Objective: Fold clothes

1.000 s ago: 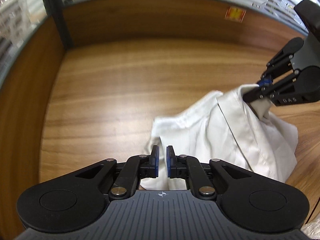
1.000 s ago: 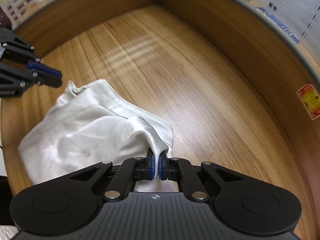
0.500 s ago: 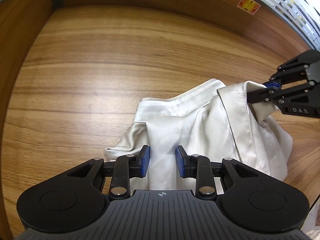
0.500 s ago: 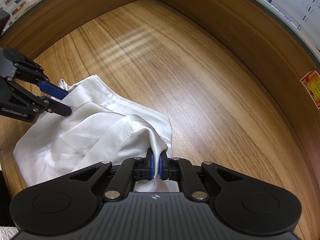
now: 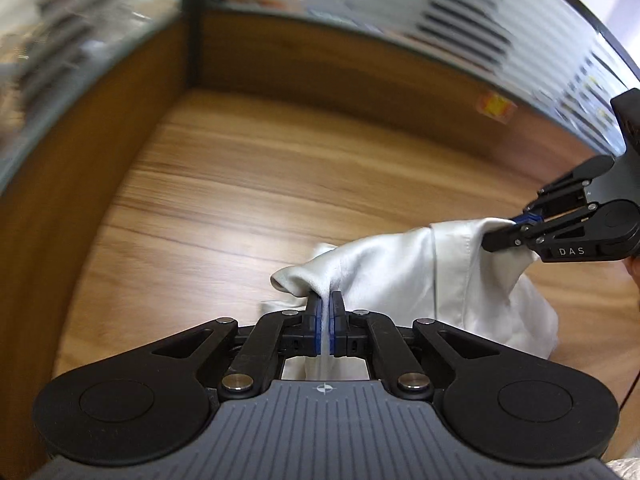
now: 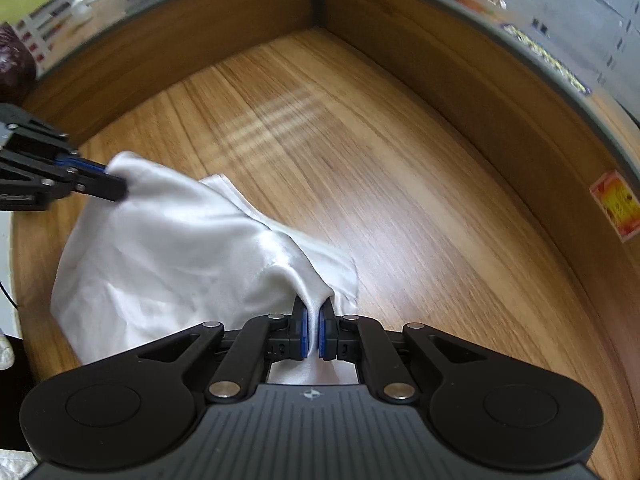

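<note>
A white satin garment (image 5: 404,268) hangs between my two grippers above the wooden table. My left gripper (image 5: 325,306) is shut on one edge of the cloth. My right gripper (image 6: 313,312) is shut on another edge of the garment (image 6: 180,240). The right gripper also shows in the left wrist view (image 5: 508,232), pinching the cloth at the right. The left gripper shows in the right wrist view (image 6: 114,184) at the far left, gripping the cloth corner. The lower part of the garment droops toward the table.
The wooden table (image 5: 240,200) is enclosed by wooden partition walls (image 5: 320,64) with glass above. A red and yellow sticker (image 6: 616,204) is on the right wall. A dark object (image 6: 14,64) stands beyond the left wall.
My left gripper, open over the cloth half a second ago, has shut on it and lifted it. The right gripper stays shut on its edge; the garment is raised and stretched between them.
</note>
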Action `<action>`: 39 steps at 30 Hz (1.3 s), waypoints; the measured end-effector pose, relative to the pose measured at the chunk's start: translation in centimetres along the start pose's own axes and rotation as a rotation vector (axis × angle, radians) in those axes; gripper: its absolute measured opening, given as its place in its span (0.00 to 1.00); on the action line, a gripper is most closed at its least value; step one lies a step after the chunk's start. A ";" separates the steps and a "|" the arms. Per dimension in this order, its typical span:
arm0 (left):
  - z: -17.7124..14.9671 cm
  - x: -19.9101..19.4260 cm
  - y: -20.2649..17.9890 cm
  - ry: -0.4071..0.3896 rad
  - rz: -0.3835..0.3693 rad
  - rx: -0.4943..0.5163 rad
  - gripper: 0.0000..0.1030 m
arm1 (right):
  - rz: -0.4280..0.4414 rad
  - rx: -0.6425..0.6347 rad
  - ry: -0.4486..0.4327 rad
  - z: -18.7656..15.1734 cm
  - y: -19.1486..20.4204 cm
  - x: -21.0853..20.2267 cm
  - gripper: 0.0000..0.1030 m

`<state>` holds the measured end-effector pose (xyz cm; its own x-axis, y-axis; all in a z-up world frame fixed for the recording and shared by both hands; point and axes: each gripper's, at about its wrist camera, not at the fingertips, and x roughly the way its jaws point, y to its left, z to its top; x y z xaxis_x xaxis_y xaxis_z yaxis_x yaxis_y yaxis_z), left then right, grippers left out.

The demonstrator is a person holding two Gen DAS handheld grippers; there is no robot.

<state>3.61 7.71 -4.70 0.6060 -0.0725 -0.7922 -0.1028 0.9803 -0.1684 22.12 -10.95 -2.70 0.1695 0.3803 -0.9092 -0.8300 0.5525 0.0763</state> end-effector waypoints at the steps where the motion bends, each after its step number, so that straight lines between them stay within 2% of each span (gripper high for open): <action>1: -0.3 0.3 0.1 0.005 0.020 -0.004 0.05 | -0.003 -0.007 0.001 0.4 0.0 0.4 0.05; 2: -0.4 0.9 0.1 0.030 0.031 -0.010 0.05 | -0.007 -0.014 0.003 0.8 0.1 0.9 0.05; 6: 0.2 2.6 0.2 0.088 0.073 -0.026 0.13 | -0.043 -0.027 0.018 2.0 -0.1 2.8 0.18; 7: 0.3 2.7 0.1 0.088 0.076 -0.025 0.19 | -0.050 -0.029 0.015 2.2 -0.1 2.7 0.20; 9: 0.5 2.5 0.2 0.083 0.071 -0.025 0.25 | -0.065 -0.032 0.009 2.4 -0.1 2.6 0.28; 11: 0.7 2.2 0.4 0.079 0.066 -0.034 0.27 | -0.077 -0.033 0.004 2.5 -0.1 2.3 0.30; 15: 0.6 2.6 0.7 0.078 0.078 -0.051 0.34 | -0.092 -0.002 -0.002 1.6 -0.5 1.2 0.44; 18: 0.4 1.8 0.8 0.068 0.091 -0.070 0.40 | -0.098 0.040 -0.008 0.6 -0.9 0.2 0.49; 23: -0.2 0.7 0.8 0.064 0.112 -0.086 0.44 | -0.108 0.109 -0.018 -1.3 -1.5 -1.5 0.52; 31: -1.5 -0.4 -0.3 0.075 0.113 -0.103 0.51 | -0.124 0.227 -0.005 -7.2 -2.3 -3.6 0.53; 39: -3.1 -2.3 -3.1 0.064 0.117 -0.098 0.58 | -0.101 0.296 -0.040 -12.0 -1.4 -6.2 0.62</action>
<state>0.13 4.25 -4.18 0.5346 0.0263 -0.8447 -0.2479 0.9604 -0.1270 15.89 -22.98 -2.13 0.2687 0.3384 -0.9018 -0.6181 0.7786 0.1080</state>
